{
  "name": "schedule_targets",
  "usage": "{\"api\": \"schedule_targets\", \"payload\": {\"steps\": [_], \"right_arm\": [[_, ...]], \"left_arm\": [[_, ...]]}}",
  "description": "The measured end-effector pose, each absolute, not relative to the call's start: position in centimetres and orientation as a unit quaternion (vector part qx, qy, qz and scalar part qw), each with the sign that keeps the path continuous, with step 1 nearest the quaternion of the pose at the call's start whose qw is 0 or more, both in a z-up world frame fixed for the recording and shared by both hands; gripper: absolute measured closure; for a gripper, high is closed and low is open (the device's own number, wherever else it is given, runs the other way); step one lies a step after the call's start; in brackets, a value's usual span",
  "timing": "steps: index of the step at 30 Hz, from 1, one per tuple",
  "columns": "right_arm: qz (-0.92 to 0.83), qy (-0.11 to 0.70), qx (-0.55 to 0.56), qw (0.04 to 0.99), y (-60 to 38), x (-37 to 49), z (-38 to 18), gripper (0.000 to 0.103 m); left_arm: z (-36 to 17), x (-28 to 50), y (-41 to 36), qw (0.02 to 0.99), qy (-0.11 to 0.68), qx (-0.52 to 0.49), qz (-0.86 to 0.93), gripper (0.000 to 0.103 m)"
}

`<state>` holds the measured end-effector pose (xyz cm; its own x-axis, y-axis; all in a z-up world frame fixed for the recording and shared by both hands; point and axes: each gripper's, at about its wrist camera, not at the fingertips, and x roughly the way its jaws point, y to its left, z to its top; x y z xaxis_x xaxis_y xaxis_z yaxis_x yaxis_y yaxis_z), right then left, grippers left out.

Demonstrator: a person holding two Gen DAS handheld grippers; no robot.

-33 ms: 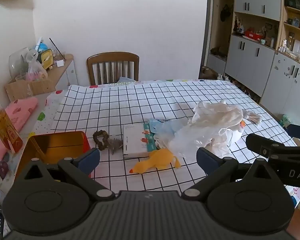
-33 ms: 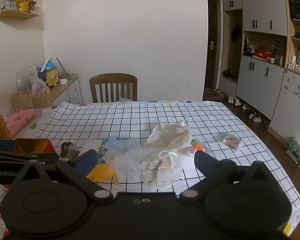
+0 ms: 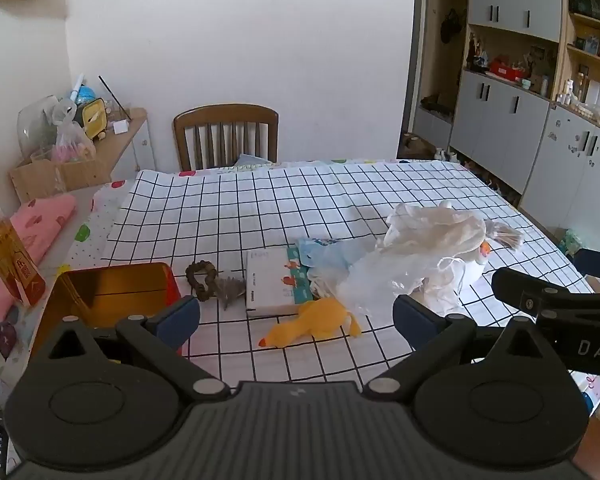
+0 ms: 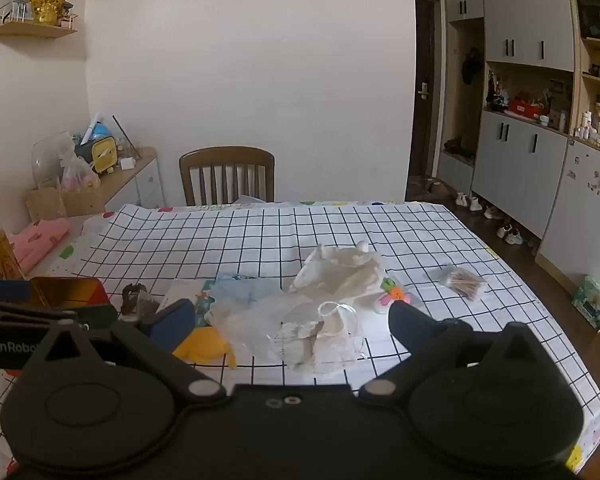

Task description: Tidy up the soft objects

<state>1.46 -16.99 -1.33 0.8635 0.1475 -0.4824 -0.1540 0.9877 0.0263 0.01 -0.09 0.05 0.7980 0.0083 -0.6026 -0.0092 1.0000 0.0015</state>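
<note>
I read the red tin [image 3: 116, 292] with its gold inside as the bin, set at the table's left edge beside the pile of soft things: the yellow rubber chicken [image 3: 312, 322] lies nearest me, touching the tissue pack [image 3: 274, 280], with crumpled plastic bags [image 4: 312, 312] heaped just to its right. My left gripper [image 3: 296, 318] and right gripper [image 4: 290, 320] both hover above the checked tablecloth [image 3: 260, 216], jaws spread fully wide, gripping and touching nothing
</note>
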Motion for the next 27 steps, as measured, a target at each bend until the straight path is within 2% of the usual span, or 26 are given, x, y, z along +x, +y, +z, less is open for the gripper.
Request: {"api": "schedule_targets", "payload": {"steps": [27], "right_arm": [[0.066, 0.243, -0.005, 0.968, -17.03, 1.47, -1.06, 0.000]], "left_arm": [[0.27, 0.60, -0.12, 0.950, 0.312, -0.008, -0.014, 0.000]]}}
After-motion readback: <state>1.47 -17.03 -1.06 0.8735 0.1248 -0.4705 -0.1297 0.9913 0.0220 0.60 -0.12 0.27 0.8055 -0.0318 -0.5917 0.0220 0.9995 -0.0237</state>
